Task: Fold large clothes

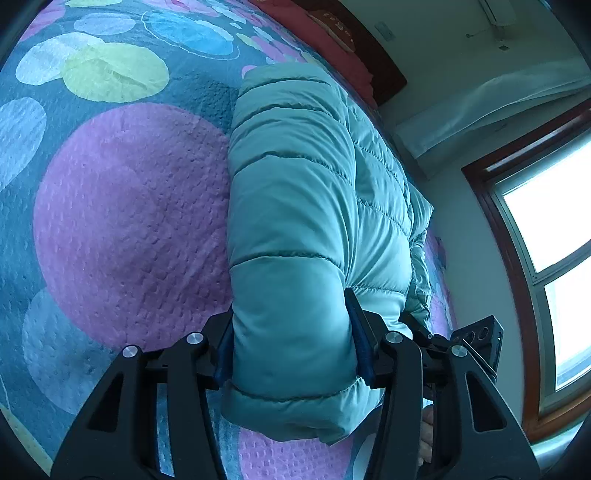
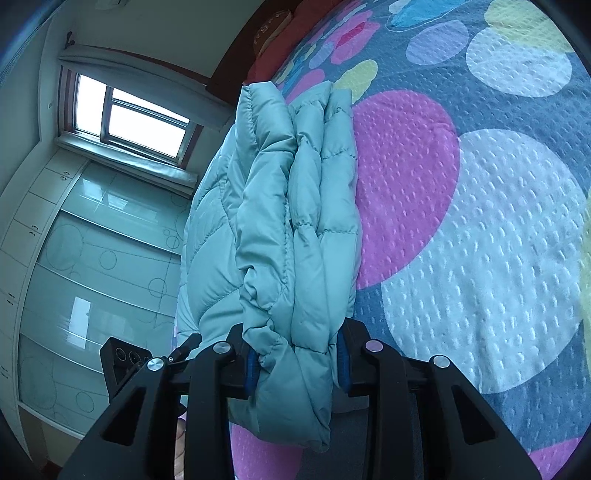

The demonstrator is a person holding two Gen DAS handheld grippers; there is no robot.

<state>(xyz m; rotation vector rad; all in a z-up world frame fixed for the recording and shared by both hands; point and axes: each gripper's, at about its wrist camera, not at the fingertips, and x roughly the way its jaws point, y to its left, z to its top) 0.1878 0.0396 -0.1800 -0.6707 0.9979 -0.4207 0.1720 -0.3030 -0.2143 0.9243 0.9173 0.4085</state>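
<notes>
A teal puffer jacket (image 1: 295,206) is lying folded into a long, thick bundle on the bed, over a quilt (image 1: 122,229) printed with big pink, blue, white and yellow circles. The left gripper (image 1: 291,350) is clamping the near end of the bundle: its blue pads (image 1: 360,339) are pressing into the padded fabric on both sides, the jaws standing about half open around that bulk, and the cuffed edge is spilling out below them toward the camera. The right gripper (image 2: 295,363) is gripping the jacket (image 2: 280,229) too, its jaws standing narrower and squeezing several quilted layers together, so the fabric is bunching and bulging just beyond the pads (image 2: 343,363). In the right view the layers are stacking side by side, and the bundle is running away from the gripper toward the red pillow (image 2: 295,33) at the head of the bed. Both grippers are pointing downward at the quilt. Part of the other gripper is showing at the edge of each view, close beside the jacket. A bright window (image 2: 129,118) is lighting the room, and glossy wardrobe doors (image 2: 92,266) are standing below it in the right view.
</notes>
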